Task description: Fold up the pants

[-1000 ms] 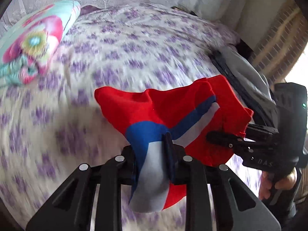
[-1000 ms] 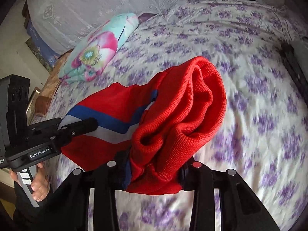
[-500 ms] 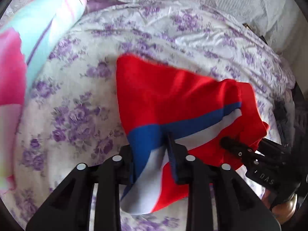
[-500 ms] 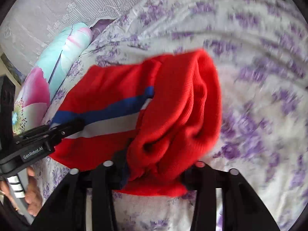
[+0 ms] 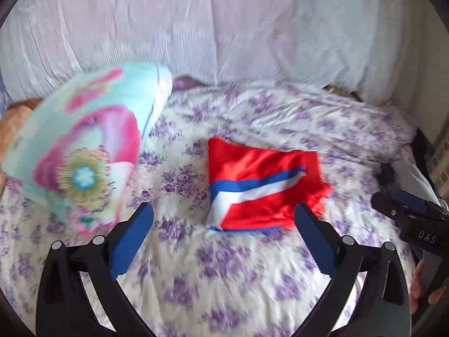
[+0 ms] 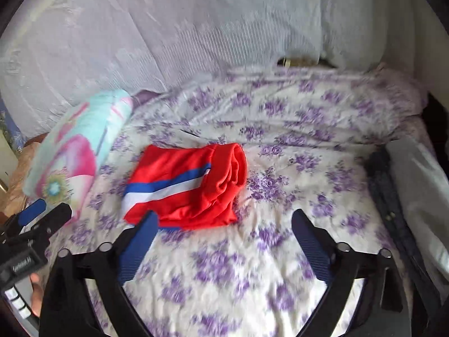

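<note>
The red pants [image 5: 261,185] with a blue and white stripe lie folded in a small bundle on the flowered bedsheet [image 5: 224,266]. They also show in the right wrist view [image 6: 188,188]. My left gripper [image 5: 224,210] is open and empty, pulled back just short of the bundle. My right gripper [image 6: 221,219] is open and empty too, its left finger [image 6: 140,241] overlapping the bundle's near edge in view. The right gripper's body shows at the right edge of the left wrist view [image 5: 415,219].
A turquoise and pink flowered pillow [image 5: 81,163] lies left of the pants. A pale curtain [image 6: 168,28] hangs behind the bed. Dark and grey clothes [image 6: 407,191] lie along the bed's right edge.
Both grippers held the pants above the bed before. They lowered the pants onto the sheet, opened, let go and pulled back.
</note>
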